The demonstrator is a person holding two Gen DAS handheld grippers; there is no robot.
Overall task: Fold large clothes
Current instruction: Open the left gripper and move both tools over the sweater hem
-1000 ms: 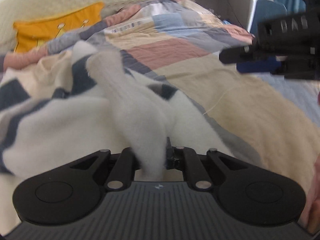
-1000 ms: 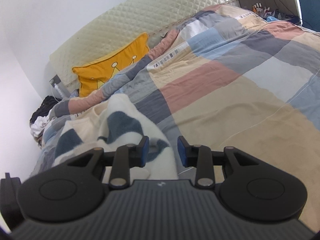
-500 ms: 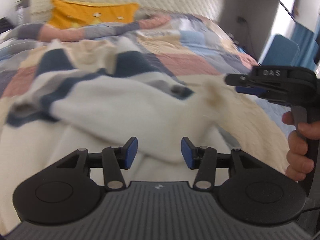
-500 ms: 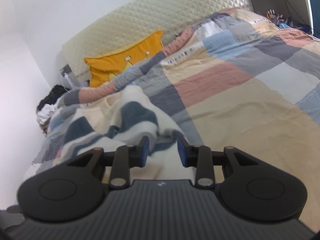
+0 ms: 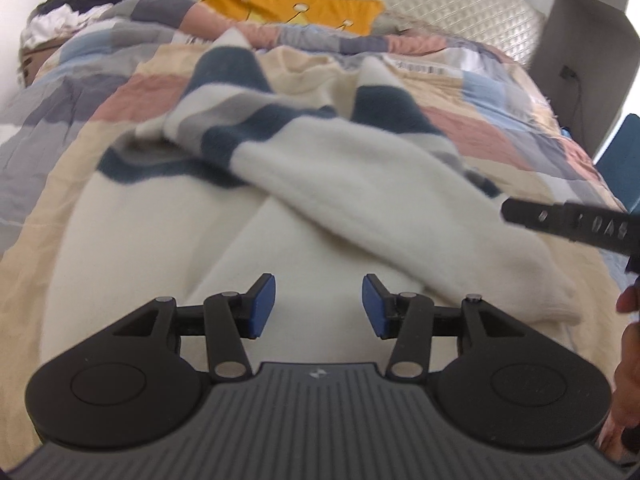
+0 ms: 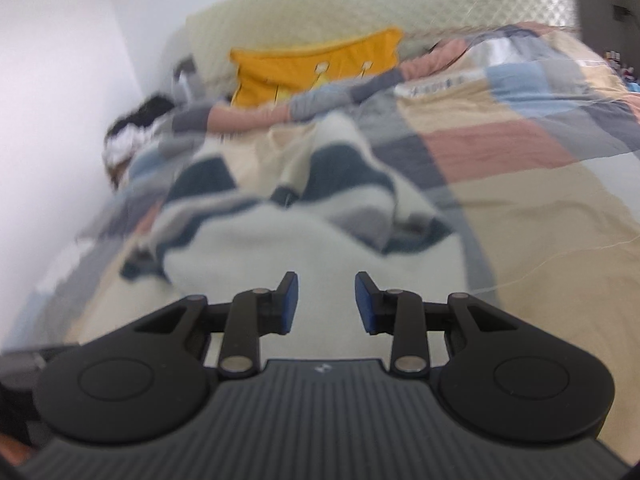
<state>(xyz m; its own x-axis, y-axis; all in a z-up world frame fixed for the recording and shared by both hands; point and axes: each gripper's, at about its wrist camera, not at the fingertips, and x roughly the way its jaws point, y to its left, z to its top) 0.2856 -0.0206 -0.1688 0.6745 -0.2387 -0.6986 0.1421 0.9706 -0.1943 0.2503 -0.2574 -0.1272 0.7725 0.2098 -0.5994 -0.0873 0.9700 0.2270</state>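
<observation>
Bed point(image 5: 500, 148), sweater point(image 5: 320, 184) before (parted) left claw point(image 5: 319, 306)

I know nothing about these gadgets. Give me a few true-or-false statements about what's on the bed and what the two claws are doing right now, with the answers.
1. The left claw is clamped on the sweater. False: its jaws stand apart with nothing between them.
2. A sleeve lies folded across the sweater's white body. True.
3. The pillow at the headboard is green. False: it is orange-yellow.
4. The right claw is open and holds nothing. True.
5. The sweater lies on a bare wooden table. False: it lies on a patchwork quilt on a bed.
</observation>
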